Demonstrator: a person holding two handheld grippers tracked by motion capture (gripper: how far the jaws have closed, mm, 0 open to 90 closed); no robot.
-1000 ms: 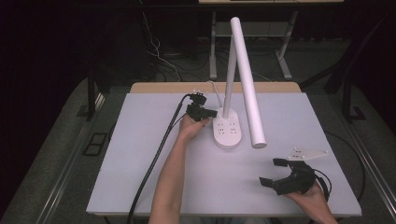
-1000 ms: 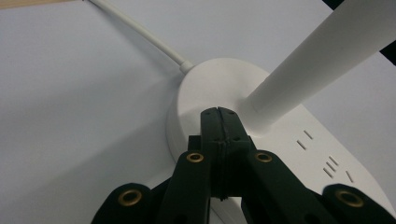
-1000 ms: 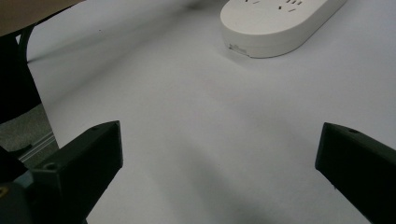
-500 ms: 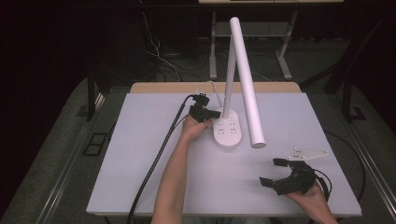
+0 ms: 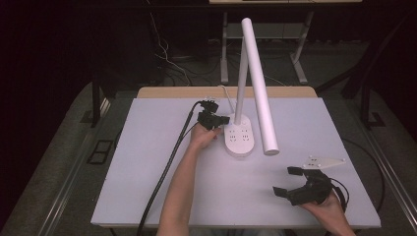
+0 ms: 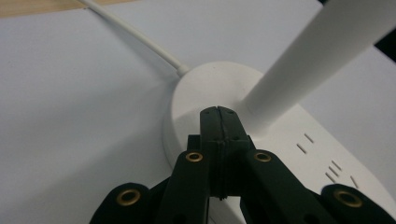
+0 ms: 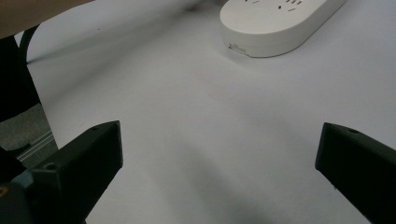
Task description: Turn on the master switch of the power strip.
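Note:
A white desk lamp stands at the table's middle back, its oval base (image 5: 242, 141) carrying socket slots and its long tube head (image 5: 260, 88) slanting down toward the front. My left gripper (image 5: 226, 119) is shut, with nothing between its jaws. In the left gripper view its tips (image 6: 218, 114) rest on top of the base (image 6: 196, 88) just beside the stem (image 6: 317, 56). My right gripper (image 5: 286, 181) is open near the front right corner, well apart from the lamp. In the right gripper view its jaws (image 7: 219, 140) span bare tabletop, with the base (image 7: 275, 23) farther off.
The white table (image 5: 147, 162) has a wooden strip along its back edge. The lamp's white cord (image 6: 135, 35) runs off the back. A thick black cable (image 5: 167, 167) trails from the left gripper over the front left. A forearm (image 5: 184, 182) lies across the middle.

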